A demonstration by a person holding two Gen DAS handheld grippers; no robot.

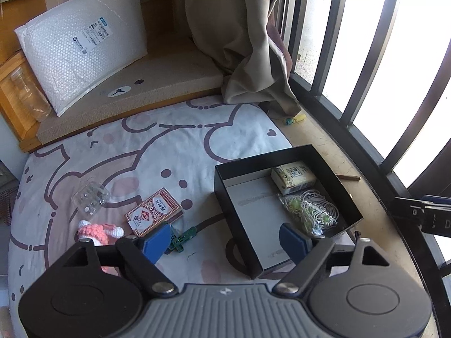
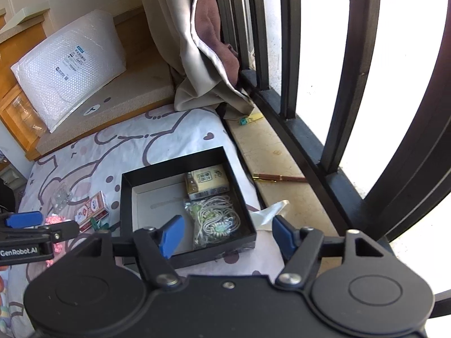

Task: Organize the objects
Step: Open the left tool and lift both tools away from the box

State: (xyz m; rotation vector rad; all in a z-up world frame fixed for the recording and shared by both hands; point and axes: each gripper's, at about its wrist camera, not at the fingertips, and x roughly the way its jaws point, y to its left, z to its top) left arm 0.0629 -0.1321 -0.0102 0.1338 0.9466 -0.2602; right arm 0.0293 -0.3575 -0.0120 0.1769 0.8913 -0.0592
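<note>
A black open box (image 1: pixel 220 180) (image 2: pixel 126 191) sits on the cartoon-print bed cover. It holds a tan packet (image 1: pixel 293 177) (image 2: pixel 207 184) and a clear bag of white cord (image 1: pixel 310 209) (image 2: pixel 214 219). On the cover to its left lie a red card box (image 1: pixel 153 211) (image 2: pixel 91 209), a clear blister pack (image 1: pixel 90 195), a pink knitted toy (image 1: pixel 97 232) and a small green toy (image 1: pixel 181 239). My left gripper (image 1: pixel 225 242) is open and empty over the box's near-left wall. My right gripper (image 2: pixel 227 235) is open and empty over the box's near-right corner.
A stone window ledge (image 2: pixel 270 157) runs along the right with a brown pen (image 2: pixel 279 178) and a small yellow-teal item (image 1: pixel 294 119). Black window bars (image 2: pixel 352 84) and a beige curtain (image 1: pixel 248 42) stand behind. A bubble-wrap parcel (image 1: pixel 81 45) leans on a wooden shelf.
</note>
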